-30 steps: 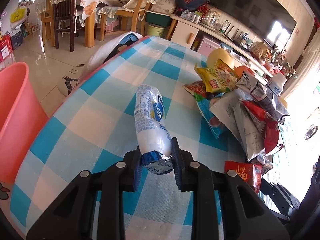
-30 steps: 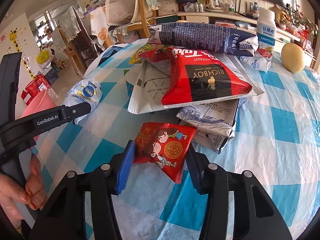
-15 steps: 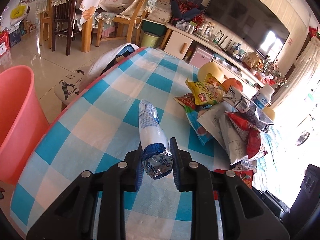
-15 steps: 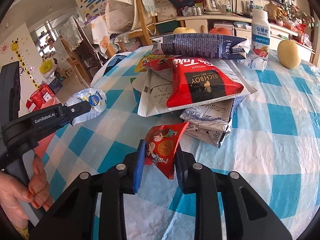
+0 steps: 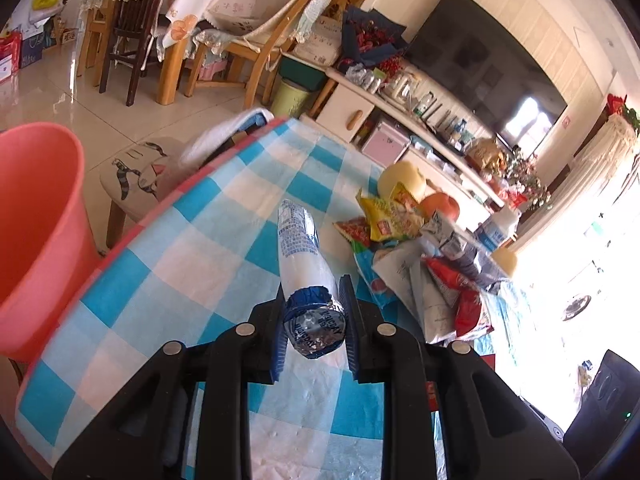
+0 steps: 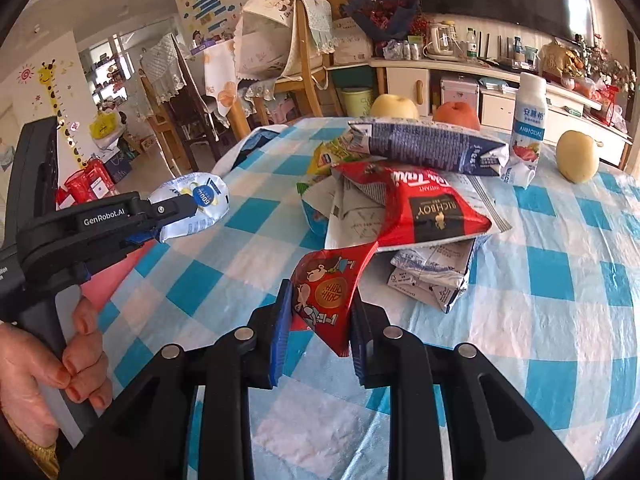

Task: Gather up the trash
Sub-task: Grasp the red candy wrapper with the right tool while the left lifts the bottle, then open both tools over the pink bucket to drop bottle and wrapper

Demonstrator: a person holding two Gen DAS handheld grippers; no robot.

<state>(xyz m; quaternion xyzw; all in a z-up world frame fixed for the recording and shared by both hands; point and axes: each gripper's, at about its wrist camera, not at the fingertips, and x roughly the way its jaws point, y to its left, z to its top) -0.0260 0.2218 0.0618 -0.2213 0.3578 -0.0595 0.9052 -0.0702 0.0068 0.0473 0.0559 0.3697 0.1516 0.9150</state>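
My left gripper (image 5: pixel 313 307) is shut on a white and blue plastic pouch (image 5: pixel 302 256), held above the blue checked tablecloth (image 5: pixel 168 272). In the right wrist view that left gripper (image 6: pixel 176 216) holds the pouch (image 6: pixel 194 208) at the table's left edge. Between the pads of my right gripper (image 6: pixel 318 312), which is shut, a red snack wrapper (image 6: pixel 326 292) with cartoon figures hangs clear of the cloth. A pile of wrappers and cartons (image 6: pixel 408 200) lies just beyond it.
A pink bin (image 5: pixel 36 236) stands on the floor left of the table. A milk bottle (image 6: pixel 528 120), a yellow pear (image 6: pixel 577 156) and other fruit (image 6: pixel 394 106) sit at the table's far side. Chairs (image 5: pixel 256 40) and a TV cabinet (image 5: pixel 404 120) stand behind. A hand (image 6: pixel 44 376) grips the left handle.
My right gripper has shut on the red wrapper and lifted it off the cloth. The left gripper has risen with the pouch, still held.
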